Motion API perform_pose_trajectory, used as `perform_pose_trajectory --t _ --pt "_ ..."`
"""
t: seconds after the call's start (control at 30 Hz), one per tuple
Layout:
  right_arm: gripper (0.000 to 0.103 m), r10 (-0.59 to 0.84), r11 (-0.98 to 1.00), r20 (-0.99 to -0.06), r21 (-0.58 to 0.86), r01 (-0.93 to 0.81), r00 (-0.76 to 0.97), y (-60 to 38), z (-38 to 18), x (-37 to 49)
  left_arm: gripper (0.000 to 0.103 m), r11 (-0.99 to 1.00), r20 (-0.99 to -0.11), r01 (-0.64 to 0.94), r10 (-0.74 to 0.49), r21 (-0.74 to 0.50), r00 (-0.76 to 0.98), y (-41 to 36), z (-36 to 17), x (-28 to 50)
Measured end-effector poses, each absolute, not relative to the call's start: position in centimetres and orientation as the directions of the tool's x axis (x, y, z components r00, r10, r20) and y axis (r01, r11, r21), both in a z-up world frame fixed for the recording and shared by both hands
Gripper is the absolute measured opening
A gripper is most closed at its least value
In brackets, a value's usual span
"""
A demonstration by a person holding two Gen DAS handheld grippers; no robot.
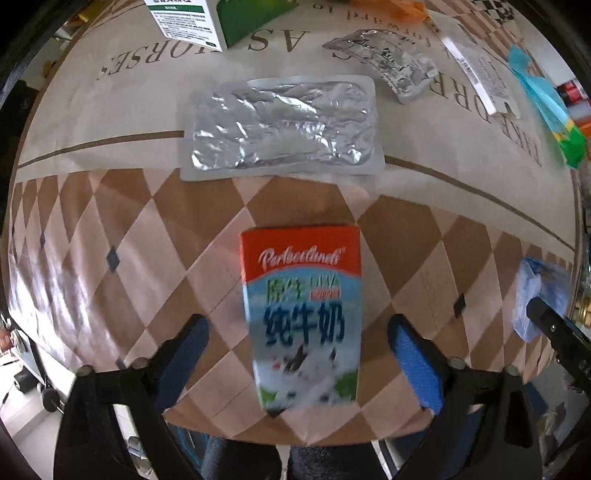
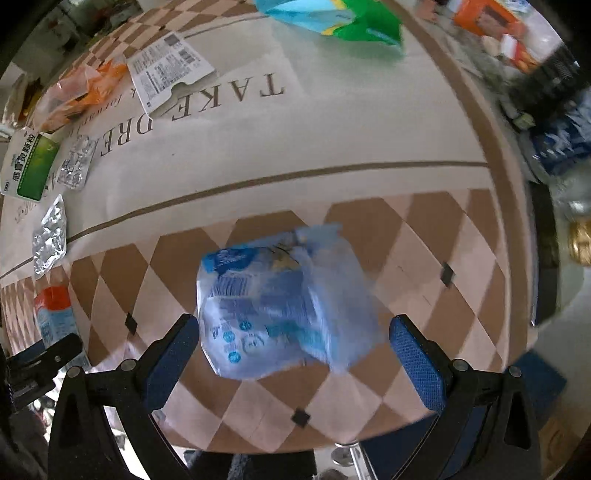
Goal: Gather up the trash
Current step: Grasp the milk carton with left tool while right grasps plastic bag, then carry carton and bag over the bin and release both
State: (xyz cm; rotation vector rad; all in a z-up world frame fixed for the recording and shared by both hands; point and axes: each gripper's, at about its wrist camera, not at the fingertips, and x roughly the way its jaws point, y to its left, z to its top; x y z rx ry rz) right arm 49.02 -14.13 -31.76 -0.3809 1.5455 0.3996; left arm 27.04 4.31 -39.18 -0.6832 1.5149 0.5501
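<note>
Milk carton lies flat on the checkered band of the surface, close to the near edge, label up: red top, pale blue body, boxy cardboard. Left tongs hang above it, blue pads spread either side, gaps to both carton flanks, not gripping. Bare checkered cloth to left and right of the carton, room to move there.

Blue plastic wrapper, thin, crinkled, half see-through, sits on the same checkered band near the near edge. Right tongs over it, jaws wide; the left pad looks close to the wrapper's edge, contact unclear from blur, right pad stands apart. Not gripping.

Further in, past the brown line, on the cream lettered middle: flat silver foil pouch, rectangular, wrinkled, just beyond the carton. Crumpled foil blister pack behind it. White printed card, orange plastic bag and green-and-white box toward the far left. Teal and green wrapper at the far edge. Surface is round-edged, covered with smooth printed cloth; cream middle between the items is mostly open.
</note>
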Motion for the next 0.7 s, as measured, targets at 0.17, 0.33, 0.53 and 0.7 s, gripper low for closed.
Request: perform_pose_trajectory --t 0.17,0.33,0.53,0.7 --pt "0.103 0.020 0.876 -0.998 0.044 -0.480 -0.055 -13.4 -33.4 50.2 0.067 0.706 -0.999 -0.708 -0.043 -0.017 -0.019 4.4 -39.2 27.6" --pt "0.084 0.009 0.891 -0.999 0.023 -0.452 -0.032 -13.4 -33.5 50.6 0.046 0.720 -1.000 -0.694 -0.003 0.003 -0.008 4.5 -38.3 27.3" --pt "0.027 0.065 0.910 -0.998 0.068 -0.409 -0.021 -13.7 -31.7 50.7 0.045 0.741 -0.999 -0.671 0.035 0.006 0.030 4.9 -36.9 26.5" --pt "0.025 0.130 0.910 -0.992 0.117 -0.397 0.006 -13.5 -28.4 47.9 0.045 0.764 -0.992 -0.645 0.072 -0.008 0.099 4.2 -34.0 25.7"
